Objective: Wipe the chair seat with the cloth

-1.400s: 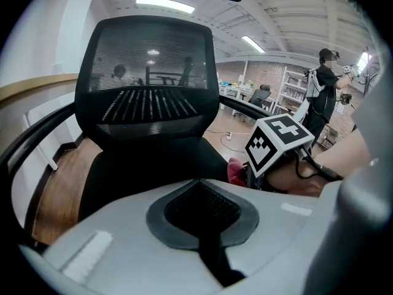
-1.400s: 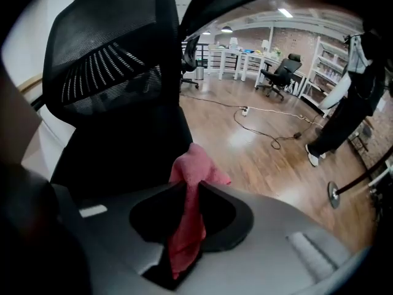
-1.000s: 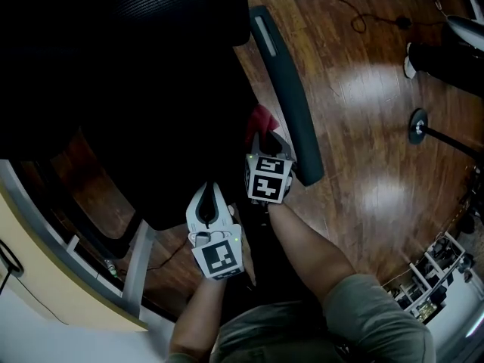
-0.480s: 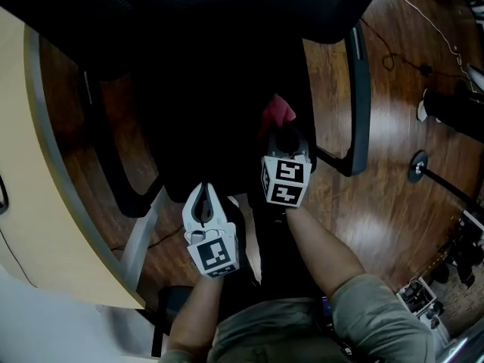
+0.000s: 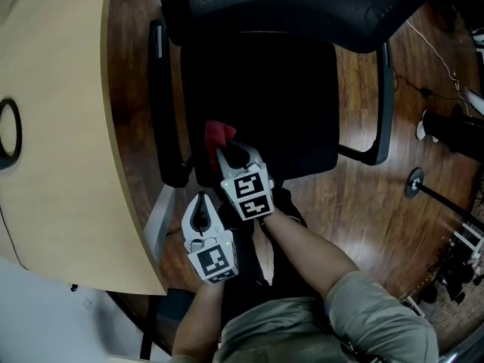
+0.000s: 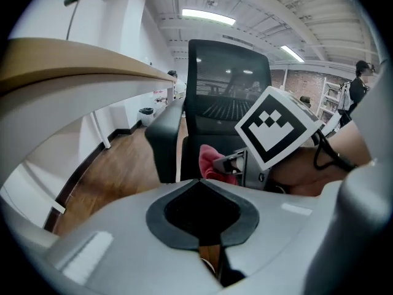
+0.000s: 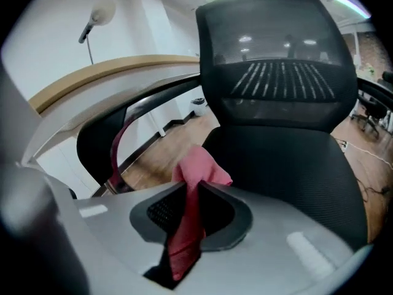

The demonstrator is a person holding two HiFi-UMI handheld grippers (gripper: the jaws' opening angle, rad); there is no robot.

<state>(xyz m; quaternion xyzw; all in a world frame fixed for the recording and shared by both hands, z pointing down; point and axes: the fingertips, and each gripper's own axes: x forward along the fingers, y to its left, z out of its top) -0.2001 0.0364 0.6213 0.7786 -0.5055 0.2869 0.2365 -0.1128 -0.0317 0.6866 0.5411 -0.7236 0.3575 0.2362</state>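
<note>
A black office chair stands in front of me, its seat (image 5: 272, 104) dark and bare. My right gripper (image 5: 227, 151) hovers over the seat's front left corner, and its jaws are closing on the red cloth (image 5: 218, 134) pinched between them. In the right gripper view the cloth (image 7: 195, 172) sticks up out of the right gripper (image 7: 190, 192), with the seat (image 7: 288, 165) just beyond. My left gripper (image 5: 200, 203) is nearer to me, off the seat's front edge, shut and empty. The left gripper view shows the cloth (image 6: 212, 161) ahead of it.
A pale wooden desk (image 5: 53, 127) runs along the left, close to the chair's left armrest (image 5: 160, 104). The right armrest (image 5: 384, 104) and mesh backrest (image 5: 287, 6) bound the seat. On the wooden floor to the right are a round stand base (image 5: 414, 181) and cables.
My view has swung so that the chair is square in front and the desk is at the left. The right gripper with the cloth has gone from the seat's right side to its front left corner.
</note>
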